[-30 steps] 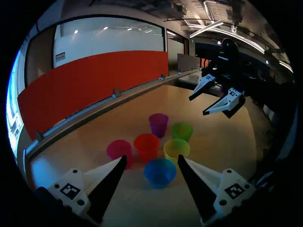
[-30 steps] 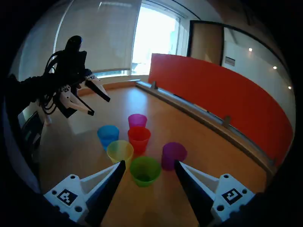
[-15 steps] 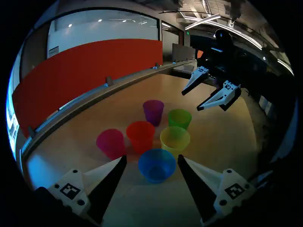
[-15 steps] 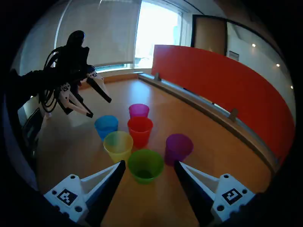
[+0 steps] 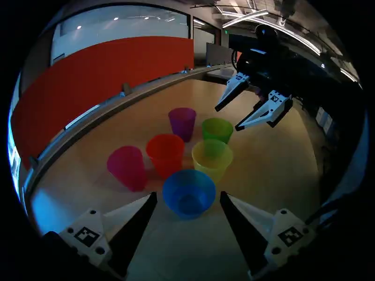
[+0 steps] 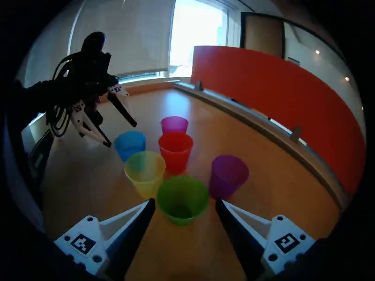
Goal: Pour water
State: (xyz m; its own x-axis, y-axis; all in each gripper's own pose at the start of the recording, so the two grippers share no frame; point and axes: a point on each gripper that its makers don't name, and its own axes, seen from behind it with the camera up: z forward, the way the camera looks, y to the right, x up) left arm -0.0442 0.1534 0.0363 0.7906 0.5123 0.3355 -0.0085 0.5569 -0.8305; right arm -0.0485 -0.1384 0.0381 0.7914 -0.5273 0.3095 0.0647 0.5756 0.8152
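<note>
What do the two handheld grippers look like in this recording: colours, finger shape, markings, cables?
The left gripper and right gripper match: white tapered fingers with black inner faces, narrowing to points, each carrying a square black-and-white marker. In the right gripper view, the left gripper's body is black, with looping black cables hanging off it.
</note>
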